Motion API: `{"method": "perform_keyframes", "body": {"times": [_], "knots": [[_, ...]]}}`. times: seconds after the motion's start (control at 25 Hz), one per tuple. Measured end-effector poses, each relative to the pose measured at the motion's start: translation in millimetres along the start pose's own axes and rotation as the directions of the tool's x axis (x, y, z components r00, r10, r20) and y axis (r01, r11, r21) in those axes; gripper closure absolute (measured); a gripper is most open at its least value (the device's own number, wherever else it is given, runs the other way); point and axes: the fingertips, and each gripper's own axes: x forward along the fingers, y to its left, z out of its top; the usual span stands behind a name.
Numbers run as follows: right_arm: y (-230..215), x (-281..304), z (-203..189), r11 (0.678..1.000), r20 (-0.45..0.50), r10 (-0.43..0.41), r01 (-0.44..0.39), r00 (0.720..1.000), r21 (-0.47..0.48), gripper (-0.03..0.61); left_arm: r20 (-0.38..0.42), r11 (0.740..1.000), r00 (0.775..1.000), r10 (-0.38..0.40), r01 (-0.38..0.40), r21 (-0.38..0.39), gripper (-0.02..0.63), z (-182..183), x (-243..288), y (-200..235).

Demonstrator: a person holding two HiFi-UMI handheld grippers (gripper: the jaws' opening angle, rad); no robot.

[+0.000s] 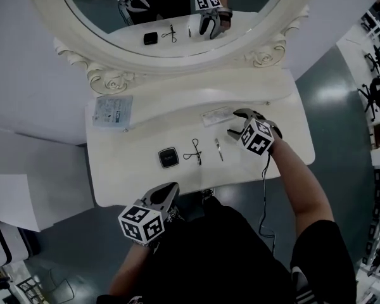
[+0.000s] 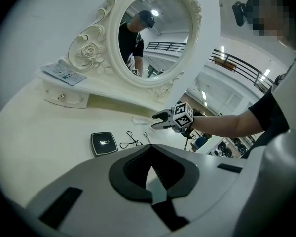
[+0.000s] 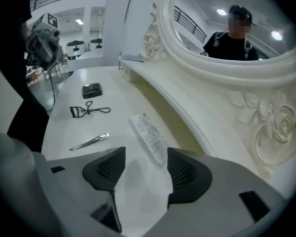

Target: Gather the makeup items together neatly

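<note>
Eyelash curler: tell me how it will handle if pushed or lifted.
The eyelash curler looks like thin dark metal, so probably stiff and light. It lies flat on the smooth white vanity top, so a push would likely slide or spin it, not roll it. Its loop handles may pivot when lifted.

Black square compact (image 1: pixel 168 158): lid shut, flat on the white tabletop (image 1: pixel 133 176), leftmost of a loose row. Just right of it, not touching, black eyelash curler (image 1: pixel 194 151), lying flat, handles toward the back. Next right, slim silver tool (image 1: pixel 219 149), tweezers or clip, flat, lengthwise front to back. Farther back, apart from the row, long white printed packet (image 1: pixel 216 115), flat and slightly angled. Well apart at left, pale flat sachet (image 1: pixel 113 111) on the raised ledge (image 1: pixel 177 100).
</note>
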Motion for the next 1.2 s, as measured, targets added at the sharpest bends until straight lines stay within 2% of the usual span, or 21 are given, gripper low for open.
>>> {"method": "perform_keyframes", "body": {"times": [0.12,0.44,0.68,0.96,1.04,1.12,1.2], "knots": [[-3.9,14.4,0.6,0.995,-0.009,0.061,-0.061,0.998,-0.078,0.294,0.01,0.999,1.0,0.029,-0.028,-0.015,0.606,1.0,7.7,-3.1],[-8.5,36.6,5.7,0.986,0.039,0.14,-0.135,0.989,-0.099,0.279,0.03,0.992,0.994,0.108,-0.106,-0.067,0.606,-2.1,13.6,-3.5],[-11.6,37.3,4.7,0.988,0.072,0.152,-0.152,0.986,-0.009,0.281,0.031,0.991,0.993,0.116,-0.113,-0.075,0.606,-3.7,20.8,-6.9],[-9.9,32.2,-2.1,0.989,0.024,0.131,-0.133,0.991,0.068,0.308,0.028,0.995,0.995,0.093,-0.092,-0.044,0.606,2.3,29.8,-16.5],[-7.6,27.4,-6.5,0.983,0.025,0.126,-0.128,0.992,0.131,0.354,0.025,0.995,0.996,0.086,-0.085,-0.044,0.606,1.3,30.7,-17.4],[-0.7,22.1,-10.2,0.969,0.039,0.143,-0.148,0.989,0.196,0.36,0.022,0.996,0.997,0.078,-0.077,-0.045,0.606,0.7,31.8,-18.8],[7.1,17.7,-13.0,0.962,0.051,0.166,-0.173,0.985,0.21,0.36,0.02,0.997,0.997,0.071,-0.07,-0.041,0.606,0.5,32.9,-20.1]]}}
